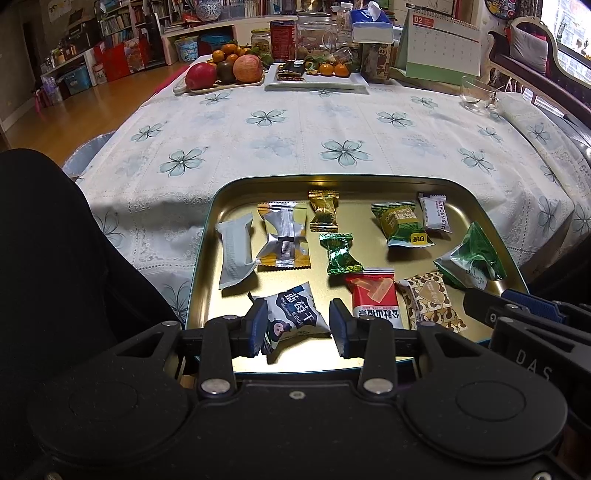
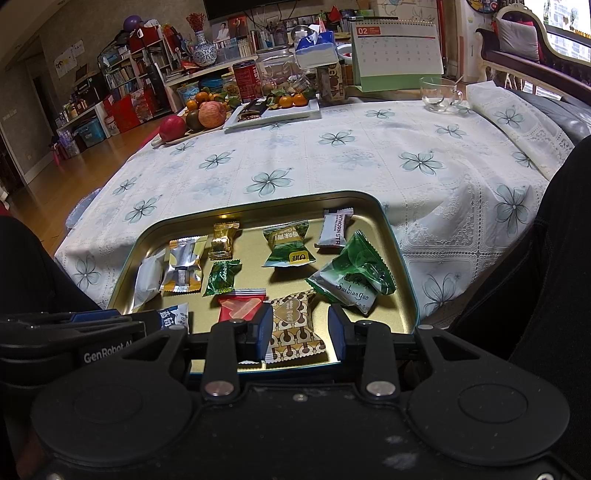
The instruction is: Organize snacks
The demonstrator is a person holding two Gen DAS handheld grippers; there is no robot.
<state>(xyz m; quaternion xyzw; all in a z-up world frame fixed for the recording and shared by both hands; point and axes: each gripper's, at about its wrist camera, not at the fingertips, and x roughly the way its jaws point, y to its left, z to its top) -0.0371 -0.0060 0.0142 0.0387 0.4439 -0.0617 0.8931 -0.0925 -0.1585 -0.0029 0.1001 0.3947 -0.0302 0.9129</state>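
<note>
A gold tin tray (image 1: pixel 221 206) (image 2: pixel 402 295) lies at the near table edge and holds several wrapped snacks. My left gripper (image 1: pixel 298 326) is open, its fingers either side of a blue-and-white packet (image 1: pixel 295 317). My right gripper (image 2: pixel 300 336) is open, its fingers either side of a brown heart-patterned packet (image 2: pixel 293 325), which also shows in the left wrist view (image 1: pixel 430 299). A red packet (image 1: pixel 375 295) (image 2: pixel 240 306) lies between the two. Green packets (image 1: pixel 472 254) (image 2: pixel 354 277), a silver packet (image 1: pixel 234 249) and small candies (image 1: pixel 338 253) lie further back in the tray.
The table has a white cloth with blue flowers (image 1: pixel 343 151). At its far end stand a fruit plate (image 1: pixel 221 74), a white tray with oranges (image 1: pixel 317 79), jars, a tissue box (image 1: pixel 371 26), a desk calendar (image 1: pixel 443 44) and a glass cup (image 1: pixel 478 94). Dark clothing flanks both views.
</note>
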